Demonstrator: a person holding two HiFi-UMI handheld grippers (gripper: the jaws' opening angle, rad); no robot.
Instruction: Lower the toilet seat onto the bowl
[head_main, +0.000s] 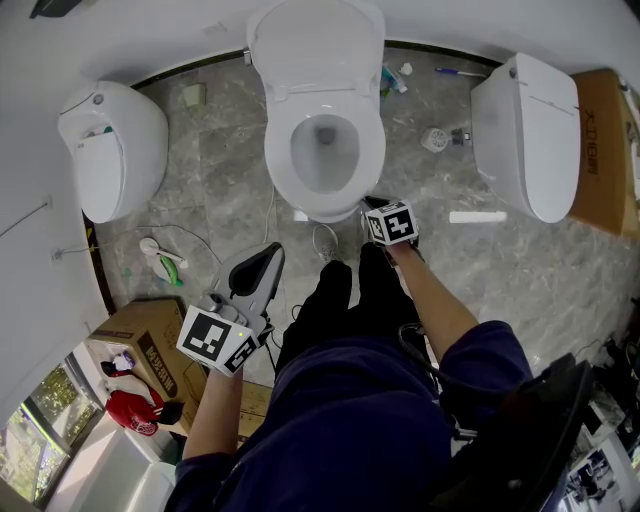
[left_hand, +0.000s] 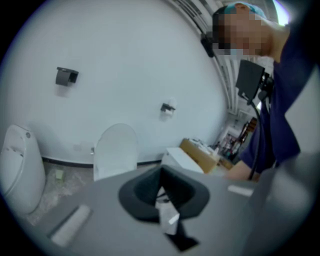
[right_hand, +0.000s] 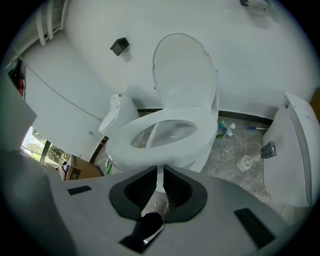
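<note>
The white toilet (head_main: 322, 200) stands in the middle against the far wall. Its seat (head_main: 372, 150) (right_hand: 200, 131) lies flat on the bowl (right_hand: 195, 152), and the lid (head_main: 316, 45) (right_hand: 185, 70) stands upright behind it. My right gripper (head_main: 370, 205) (right_hand: 160, 170) points steeply down at the bowl's front right edge. Its jaws stand a narrow gap apart, and only the bowl's white front shows through the gap. My left gripper (head_main: 270, 250) (left_hand: 160, 172) hangs back at the lower left, away from the toilet, with its jaws together and nothing in them. The lid (left_hand: 116, 147) also shows far off in the left gripper view.
A white wall fixture (head_main: 110, 160) hangs at the left and another white toilet unit (head_main: 525, 130) stands at the right. Cardboard boxes (head_main: 140, 335) (head_main: 605, 150) sit at both sides. A white tube (head_main: 477, 216), cables and small litter lie on the marble floor. The person's dark legs (head_main: 350, 300) stand before the bowl.
</note>
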